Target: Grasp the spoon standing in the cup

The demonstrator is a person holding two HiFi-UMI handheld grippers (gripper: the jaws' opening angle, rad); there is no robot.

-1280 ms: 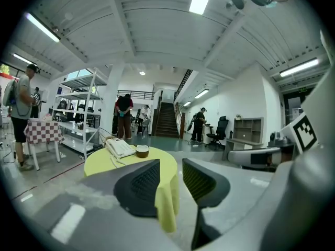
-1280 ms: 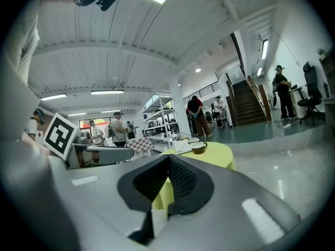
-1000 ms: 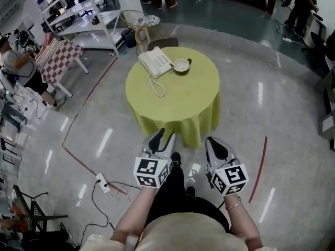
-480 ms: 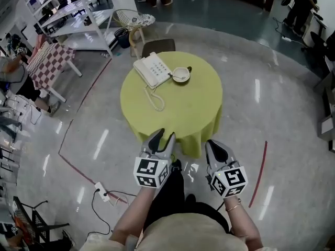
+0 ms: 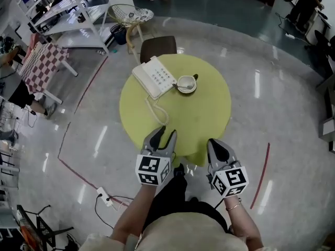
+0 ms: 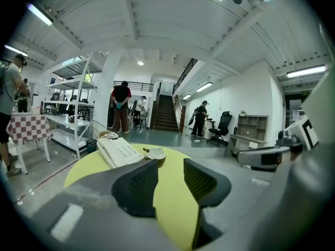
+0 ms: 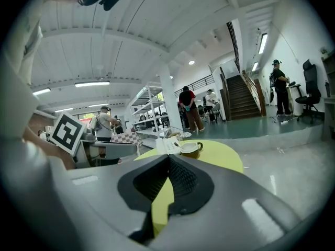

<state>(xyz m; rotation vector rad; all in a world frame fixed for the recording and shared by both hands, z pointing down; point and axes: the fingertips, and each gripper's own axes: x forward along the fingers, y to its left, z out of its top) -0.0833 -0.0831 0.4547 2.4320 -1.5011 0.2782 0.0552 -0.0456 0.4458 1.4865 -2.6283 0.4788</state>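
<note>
A cup (image 5: 187, 83) on a saucer sits on the far half of a round table (image 5: 207, 116) with a yellow-green cloth. A spoon (image 5: 183, 87) rests in the cup, handle toward the white telephone (image 5: 153, 76) to its left. My left gripper (image 5: 165, 135) hovers at the table's near edge, jaws open and empty. The right gripper (image 5: 214, 143) is beside it with its jaws together, holding nothing. The left gripper view shows its own gripper (image 6: 170, 169), with the cup (image 6: 155, 153) well ahead. The right gripper view shows its gripper (image 7: 168, 160) and the cup (image 7: 190, 148), also distant.
A dark chair (image 5: 157, 47) stands behind the table. White shelving (image 5: 73, 7) and a checkered table (image 5: 48, 61) are at the far left, with people around. A power strip (image 5: 104, 197) and cable lie on the floor to my left.
Both grippers have moved forward together toward the table, which now sits closer and lower in the head view. Neither gripper's jaws changed.
</note>
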